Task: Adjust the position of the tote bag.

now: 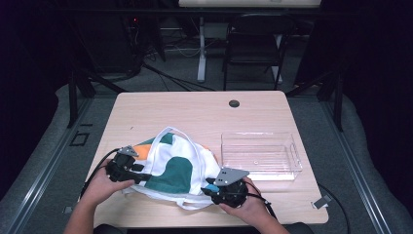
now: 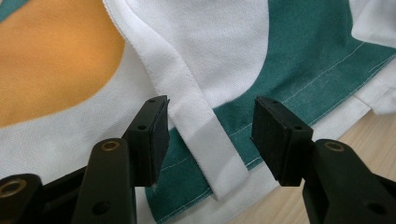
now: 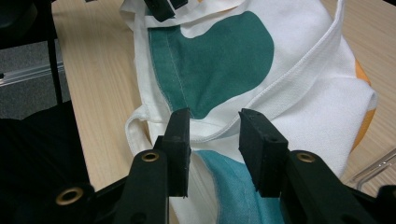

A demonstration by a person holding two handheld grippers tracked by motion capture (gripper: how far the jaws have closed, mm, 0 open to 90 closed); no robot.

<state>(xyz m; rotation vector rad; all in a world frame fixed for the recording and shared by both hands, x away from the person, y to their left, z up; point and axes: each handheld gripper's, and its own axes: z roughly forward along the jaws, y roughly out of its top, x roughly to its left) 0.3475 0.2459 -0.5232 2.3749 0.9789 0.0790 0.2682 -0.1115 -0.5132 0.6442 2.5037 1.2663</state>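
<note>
Your white cloth tote bag with green and orange patches (image 1: 178, 168) lies crumpled on the light wooden table (image 1: 195, 109), towards the near edge and a little left of the middle, with one white strap looping off it close to that edge. Your left gripper (image 1: 139, 176) sits at the bag's left side, near the table's left edge. In the left gripper view its two black jaws stand wide apart over the cloth, and a flat white strap (image 2: 205, 140) runs down between them across a green patch; neither pad presses on it, so this claw holds nothing. Your right gripper (image 1: 210, 187) rests at the bag's near right corner, close to the near edge of the table. In the right gripper view its jaws stand partly open with the bag's white hem and a pale blue-green fold (image 3: 229, 182) in the gap between them; the cloth lies between the pads, but you cannot tell from the pictures whether they pinch it. An empty clear plastic rectangular bin (image 1: 259, 155) stands on the right half of the table, just beside the bag's right side and apart from both claws. A small round dark hole (image 1: 234, 103) sits near the far edge.
</note>
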